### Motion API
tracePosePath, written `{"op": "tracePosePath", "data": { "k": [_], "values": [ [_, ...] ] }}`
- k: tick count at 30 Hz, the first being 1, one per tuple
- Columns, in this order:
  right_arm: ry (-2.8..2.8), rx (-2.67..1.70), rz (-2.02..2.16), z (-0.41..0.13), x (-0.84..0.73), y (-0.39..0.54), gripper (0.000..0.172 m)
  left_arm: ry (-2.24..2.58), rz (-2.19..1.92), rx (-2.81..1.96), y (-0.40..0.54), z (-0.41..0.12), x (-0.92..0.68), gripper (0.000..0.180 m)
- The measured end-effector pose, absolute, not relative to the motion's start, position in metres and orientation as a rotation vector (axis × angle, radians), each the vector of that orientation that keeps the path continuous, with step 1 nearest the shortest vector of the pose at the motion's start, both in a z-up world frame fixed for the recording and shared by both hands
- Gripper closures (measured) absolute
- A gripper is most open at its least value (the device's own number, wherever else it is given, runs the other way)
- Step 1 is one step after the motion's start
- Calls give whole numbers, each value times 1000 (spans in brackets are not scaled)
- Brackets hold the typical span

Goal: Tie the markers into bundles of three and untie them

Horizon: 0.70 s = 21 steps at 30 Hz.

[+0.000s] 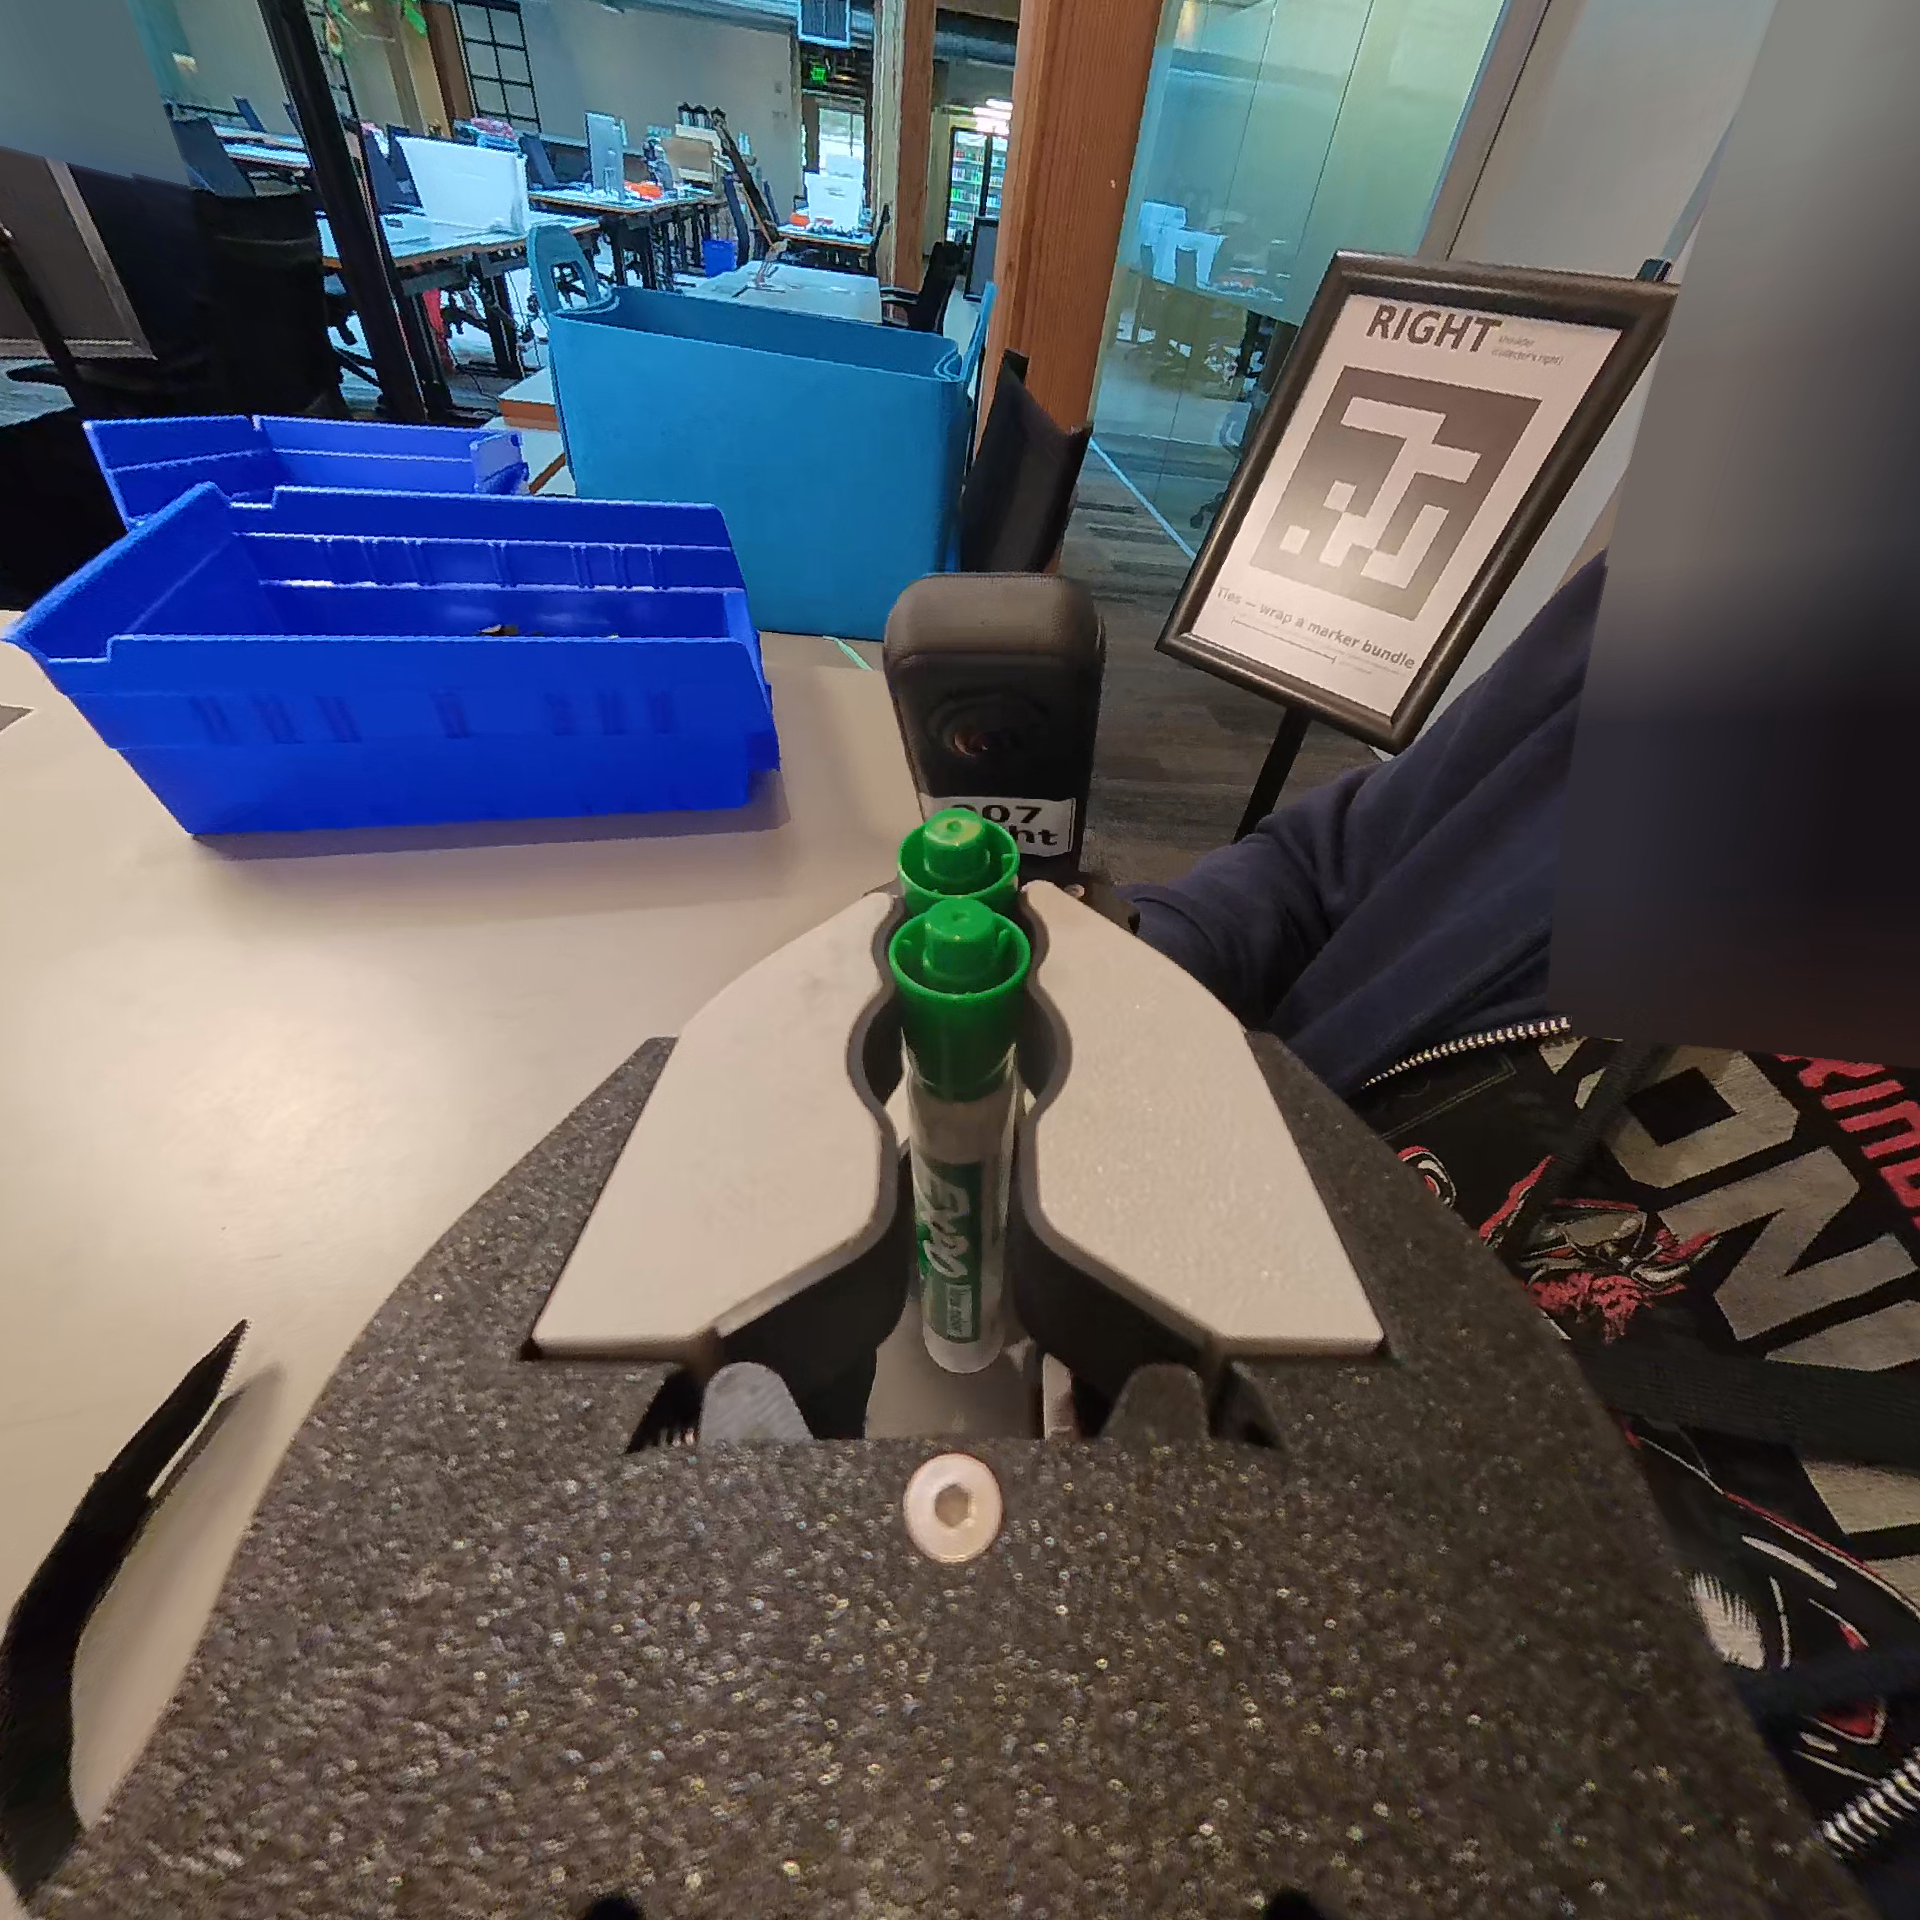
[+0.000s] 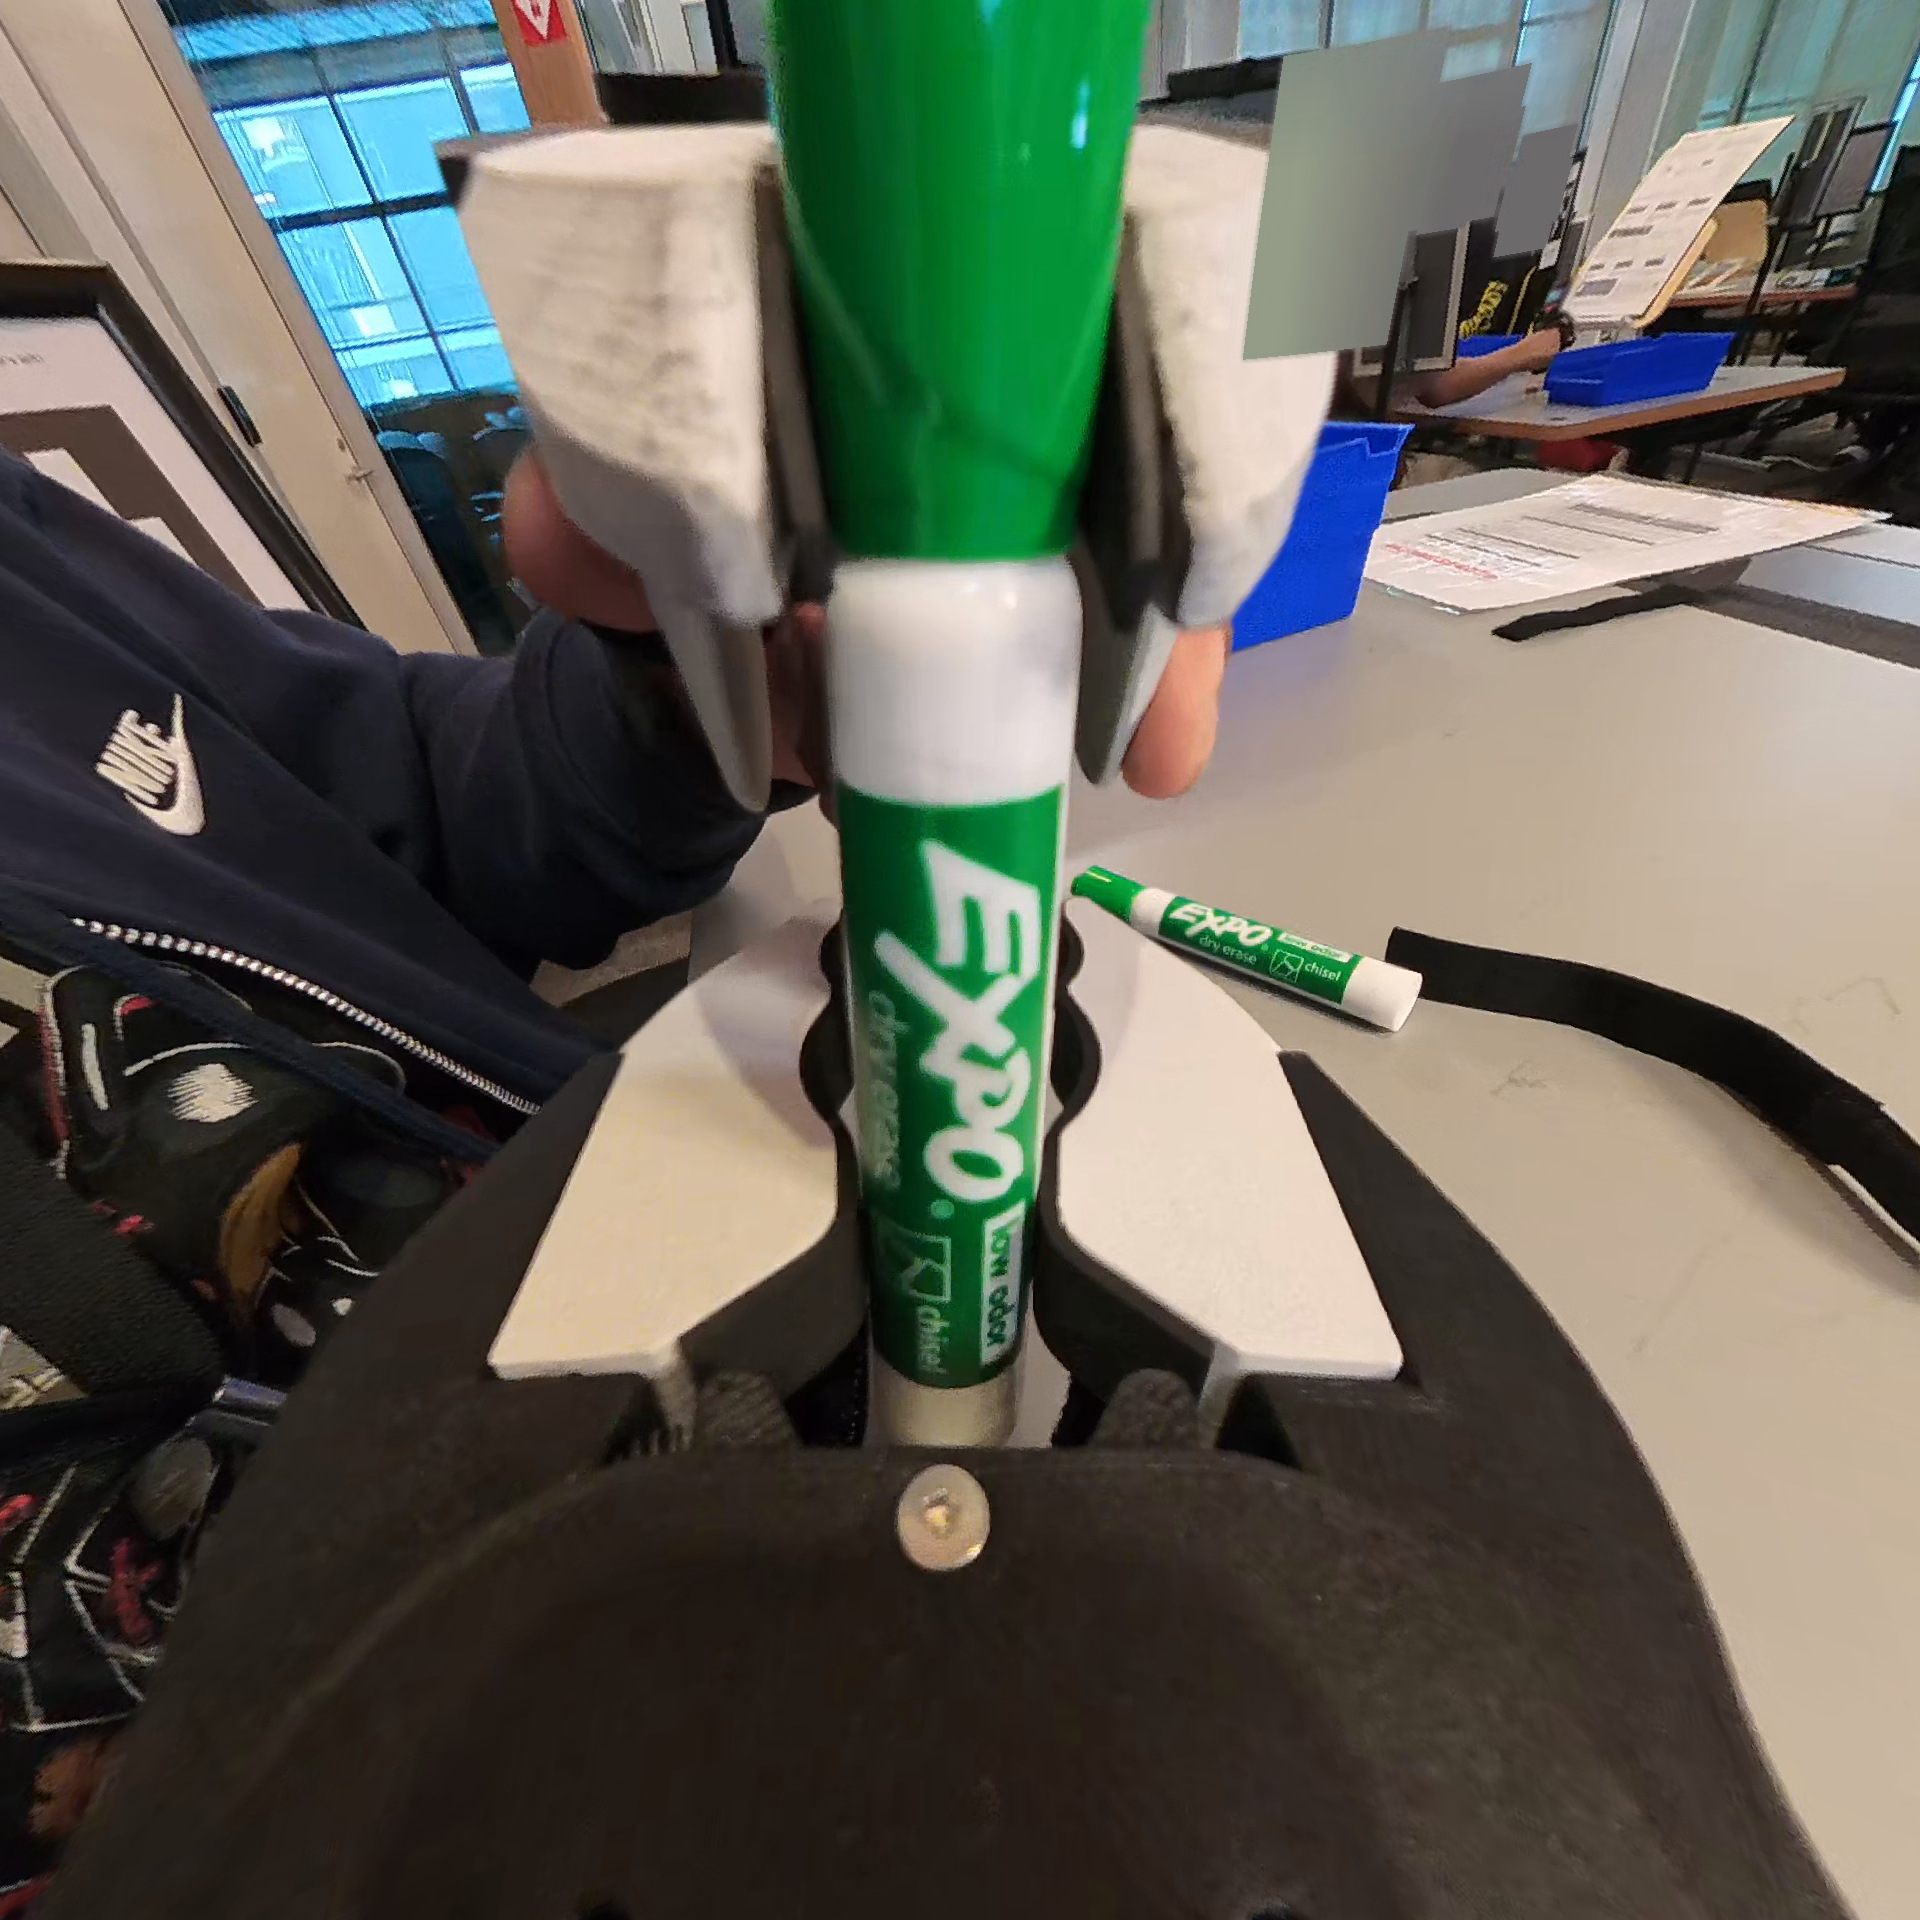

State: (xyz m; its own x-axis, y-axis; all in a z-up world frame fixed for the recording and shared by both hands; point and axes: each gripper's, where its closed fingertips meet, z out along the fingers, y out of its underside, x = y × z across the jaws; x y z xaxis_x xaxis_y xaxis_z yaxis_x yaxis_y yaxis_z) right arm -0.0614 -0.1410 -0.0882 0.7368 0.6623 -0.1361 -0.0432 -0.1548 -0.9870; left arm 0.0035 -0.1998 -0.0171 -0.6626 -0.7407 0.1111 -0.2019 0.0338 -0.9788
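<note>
My left gripper [image 1: 956, 899] is shut on two green-capped markers, one [image 1: 956, 862] at the fingertips and one [image 1: 961, 977] just behind it, both gripped at the caps. In the right wrist view the left gripper [image 2: 925, 748] clamps the green cap of a marker [image 2: 951, 1039]. That marker's white and green body runs down between the fingers of my right gripper [image 2: 948, 935]. The right jaws stand wider than the body and do not press on it. A third green marker [image 2: 1247, 945] lies on the table next to a black strap [image 2: 1662, 1049].
Stacked blue bins [image 1: 416, 665] stand at the left on the grey table [image 1: 312, 1039]. A framed sign [image 1: 1403, 499] stands at the right. A person's dark sleeve [image 1: 1403, 883] is close by. Another black strap [image 1: 135, 1475], papers [image 2: 1621, 530] and a blue bin [image 2: 1309, 520] are also in view. My right fingertips sit around 11 cm from my left ones. The black strap [image 2: 1662, 1049] lies around 20 cm away from my right fingertips.
</note>
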Motion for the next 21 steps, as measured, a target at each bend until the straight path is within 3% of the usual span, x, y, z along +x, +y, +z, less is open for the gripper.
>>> {"op": "tracePosePath", "data": {
  "k": [21],
  "values": [
    [-468,-1606,648,-85,-56,-139,137,1837,-1636,-981,-190,-4,2,162]
  ]
}}
